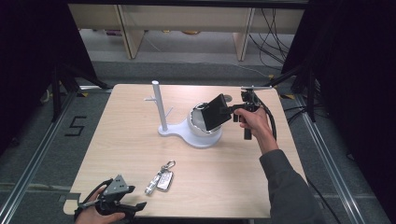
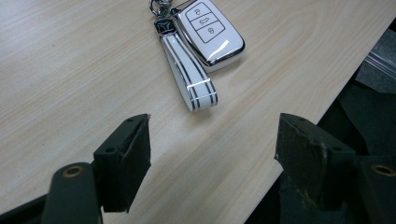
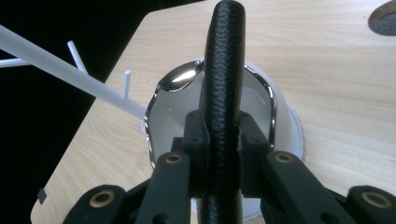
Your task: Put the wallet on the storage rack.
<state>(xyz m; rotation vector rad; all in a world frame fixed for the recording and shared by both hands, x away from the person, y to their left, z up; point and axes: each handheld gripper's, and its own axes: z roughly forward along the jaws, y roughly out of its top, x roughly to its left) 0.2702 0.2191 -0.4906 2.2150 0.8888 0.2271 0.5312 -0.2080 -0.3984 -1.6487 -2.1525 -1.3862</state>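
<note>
My right gripper [image 1: 231, 111] is shut on a flat black textured wallet [image 1: 215, 112], held tilted just above a white bowl [image 1: 200, 127] with a chrome rim. The right gripper view shows the wallet [image 3: 224, 70] edge-on between the pads, with the bowl's rim [image 3: 271, 107] right behind it. The bowl sits on a white stand whose thin post [image 1: 159, 105] with small pegs rises to its left. A white car key fob [image 1: 165, 180] with a striped strap [image 1: 152, 183] lies near the table's front. My left gripper [image 1: 137, 197] rests open at the front left corner, its jaws [image 2: 215, 128] short of the strap [image 2: 189, 70].
The wooden table [image 1: 280, 186] has a round grommet hole [image 1: 227, 98] behind the bowl. The front edge runs close beside my left gripper. Dark curtains, metal rails and cables surround the table on the floor.
</note>
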